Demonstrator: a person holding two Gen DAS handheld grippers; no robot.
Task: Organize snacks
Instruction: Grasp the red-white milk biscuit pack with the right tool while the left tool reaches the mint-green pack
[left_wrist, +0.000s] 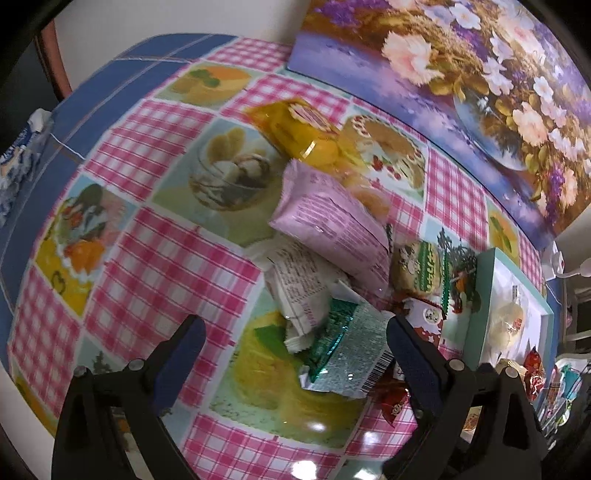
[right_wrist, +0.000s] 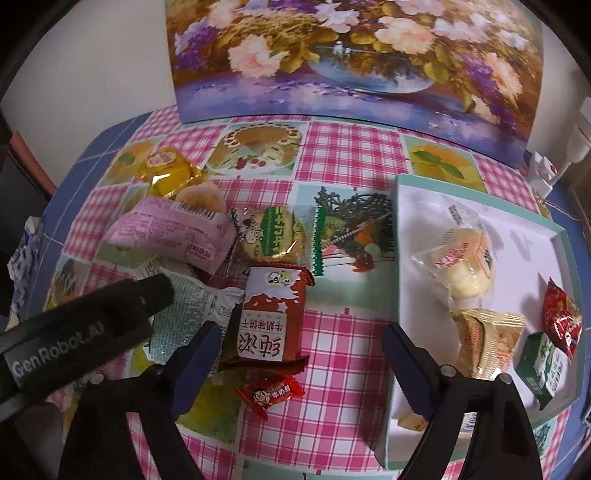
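Note:
A heap of snacks lies on the checked tablecloth: a yellow packet (left_wrist: 295, 129) (right_wrist: 170, 173), a pink packet (left_wrist: 332, 221) (right_wrist: 170, 229), a white packet (left_wrist: 303, 284), a round biscuit packet (right_wrist: 273, 236) and a small red candy (right_wrist: 269, 395). My left gripper (left_wrist: 295, 339) is open, straddling the green-silver packet (left_wrist: 343, 354) without pressing it. My right gripper (right_wrist: 301, 332) is open above the brown-red biscuit packet (right_wrist: 273, 317), which lies near its left finger. The teal-rimmed white tray (right_wrist: 402, 258) (left_wrist: 480, 295) at right holds a bun pack (right_wrist: 465, 266), a tan packet (right_wrist: 487, 339), and red and green packets.
A flower painting (right_wrist: 351, 55) (left_wrist: 443, 74) leans against the wall at the table's back. The left gripper's black body (right_wrist: 110, 306) reaches into the right wrist view over the heap. A blue-white crumpled wrapper (left_wrist: 18, 147) sits at the far left edge.

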